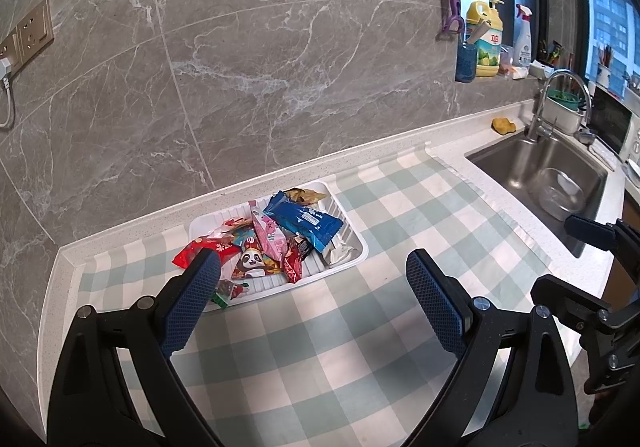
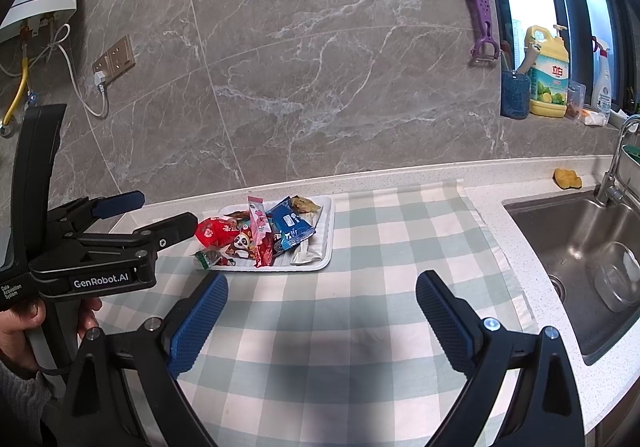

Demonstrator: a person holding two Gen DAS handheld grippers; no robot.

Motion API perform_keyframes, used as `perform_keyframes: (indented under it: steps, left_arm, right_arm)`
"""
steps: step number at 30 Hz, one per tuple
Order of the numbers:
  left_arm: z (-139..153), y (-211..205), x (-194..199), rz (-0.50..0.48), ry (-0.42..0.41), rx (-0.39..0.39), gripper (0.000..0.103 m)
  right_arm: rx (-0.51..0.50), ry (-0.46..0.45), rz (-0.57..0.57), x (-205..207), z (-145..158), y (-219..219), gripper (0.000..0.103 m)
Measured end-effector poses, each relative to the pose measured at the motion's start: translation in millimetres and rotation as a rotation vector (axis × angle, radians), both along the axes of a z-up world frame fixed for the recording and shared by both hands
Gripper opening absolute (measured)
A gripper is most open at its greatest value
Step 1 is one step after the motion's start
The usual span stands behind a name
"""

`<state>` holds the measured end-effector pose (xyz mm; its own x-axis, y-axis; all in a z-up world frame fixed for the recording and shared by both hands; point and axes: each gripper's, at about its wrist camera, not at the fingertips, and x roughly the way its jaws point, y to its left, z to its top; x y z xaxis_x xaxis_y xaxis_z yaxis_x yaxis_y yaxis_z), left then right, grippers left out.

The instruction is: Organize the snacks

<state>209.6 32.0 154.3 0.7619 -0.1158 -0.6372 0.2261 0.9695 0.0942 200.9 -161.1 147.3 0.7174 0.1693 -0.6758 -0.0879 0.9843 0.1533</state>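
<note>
A white tray [image 1: 352, 237] sits on the checked cloth near the wall, filled with snack packets: a blue packet [image 1: 306, 221], a pink one [image 1: 269, 233], a red one [image 1: 200, 249] and a panda packet [image 1: 253, 261]. A small green packet [image 1: 224, 291] lies at the tray's front left edge. My left gripper [image 1: 314, 267] is open and empty just in front of the tray. My right gripper [image 2: 322, 287] is open and empty, further back from the tray [image 2: 326, 231]. The left gripper [image 2: 160, 217] also shows at the left of the right wrist view.
A steel sink [image 1: 536, 179] with a glass bowl [image 1: 560, 193] and tap lies to the right. A yellow sponge [image 1: 503, 125] sits behind it. Bottles [image 1: 488, 43] stand on the sill. The green-checked cloth [image 1: 360, 327] covers the counter.
</note>
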Motion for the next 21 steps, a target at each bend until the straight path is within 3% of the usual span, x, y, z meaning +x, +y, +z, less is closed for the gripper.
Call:
perform_keyframes:
  steps: [5,14,21]
  left_arm:
    - [-3.1,7.1,3.8,0.022,0.005,-0.015,0.095]
    - [-8.4,-6.6,-1.5,0.097,-0.094,0.193,0.095]
    - [-12.2,-14.6,-4.4,0.069,-0.097,0.202,0.095]
  right_arm:
    - [0.001,0.001,0.002,0.7,-0.6,0.3,0.097]
    - [0.002,0.004,0.0,1.6,-2.1,1.8,0.097]
    - [0.006,0.004,0.003,2.5,-3.6,3.3,0.097]
